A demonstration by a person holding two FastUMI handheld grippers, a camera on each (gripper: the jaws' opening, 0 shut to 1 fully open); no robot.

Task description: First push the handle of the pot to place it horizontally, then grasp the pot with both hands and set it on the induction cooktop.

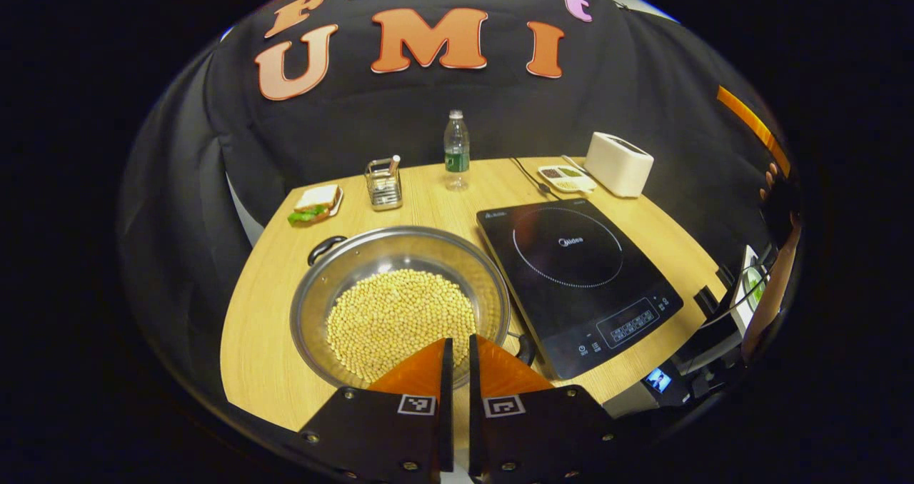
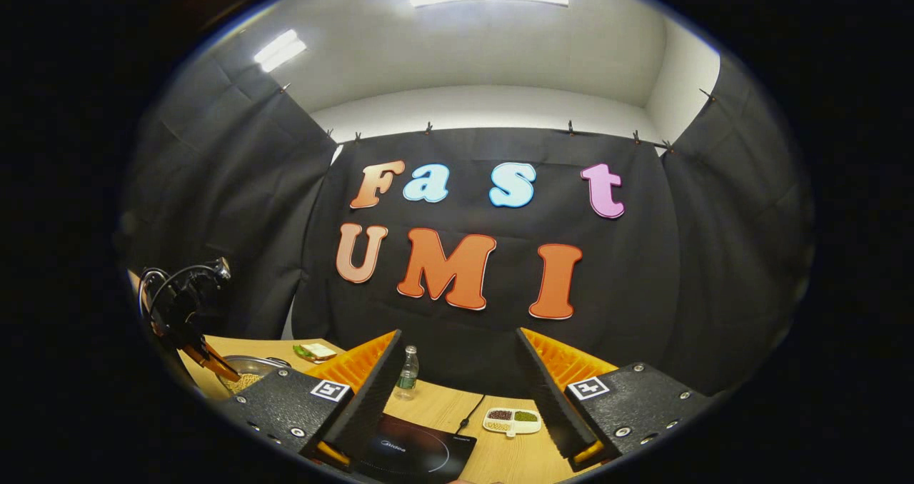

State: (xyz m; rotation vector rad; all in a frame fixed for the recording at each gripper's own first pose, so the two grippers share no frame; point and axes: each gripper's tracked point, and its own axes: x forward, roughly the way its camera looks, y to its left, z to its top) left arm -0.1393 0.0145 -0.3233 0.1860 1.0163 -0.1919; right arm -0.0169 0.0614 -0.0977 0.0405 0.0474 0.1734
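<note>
Table (image 1: 271,370): light wood top, carrying everything listed below.

Induction cooktop (image 1: 575,284): black glass slab, right of the pot and just beside it, nothing on its ring. In the right gripper view its near corner (image 2: 414,455) shows between my right fingers.

Pot (image 1: 400,305): wide steel pan filled with pale soybeans (image 1: 400,320), resting on the table left of the cooktop, not on it. One black handle (image 1: 325,247) sits at the far-left rim, the other (image 1: 525,348) at the near-right rim by the cooktop's edge. The handle line therefore runs on a diagonal.

Toaster (image 1: 618,163): white, far right corner.

Water bottle (image 1: 457,148): upright at the back edge.

Wire holder (image 1: 384,183); sandwich (image 1: 316,204) on a small plate; divided dish (image 1: 566,177) of beans near the toaster.

My left gripper (image 1: 457,359): fingers drawn nearly together with a thin slit between, nothing in them, tips hovering over the pot's near rim close to the near-right handle. I cannot tell whether they touch the rim.

My right gripper (image 2: 457,391): fingers spread wide, empty, raised and aimed at the back wall above the cooktop.

Step in hand, as I judge it: the handle push, not yet done. Next move: set my narrowed left tips against the near-right handle and sweep it round until both handles lie level across the table, slowly, so no beans spill.
</note>
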